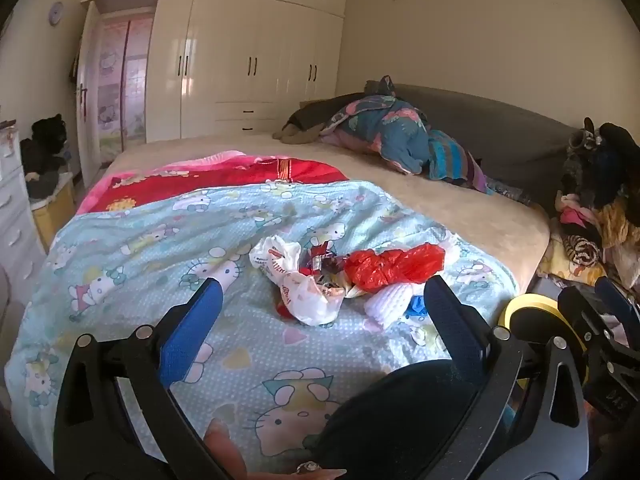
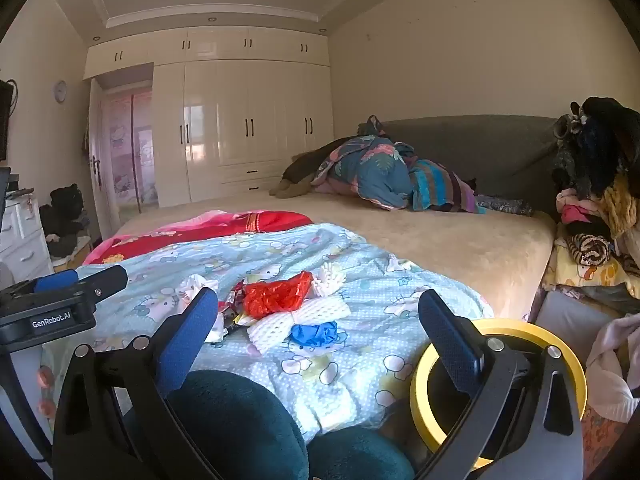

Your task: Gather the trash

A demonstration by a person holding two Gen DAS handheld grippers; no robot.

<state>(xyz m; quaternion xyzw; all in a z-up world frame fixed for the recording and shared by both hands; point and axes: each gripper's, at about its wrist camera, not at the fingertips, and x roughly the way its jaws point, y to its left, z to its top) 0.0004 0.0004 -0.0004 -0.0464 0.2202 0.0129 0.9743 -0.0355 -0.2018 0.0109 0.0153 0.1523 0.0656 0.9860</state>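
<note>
Both wide open, nothing held: left gripper (image 1: 324,296) and right gripper (image 2: 318,304) frame the trash (image 2: 280,308) mid-frame on the bed (image 2: 460,248).

Left gripper (image 1: 324,300) and right gripper (image 2: 318,312) tilt slightly down, jaws wide.

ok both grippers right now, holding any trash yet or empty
left gripper: open, holding nothing, short of the trash pile.
right gripper: open, holding nothing.
</note>
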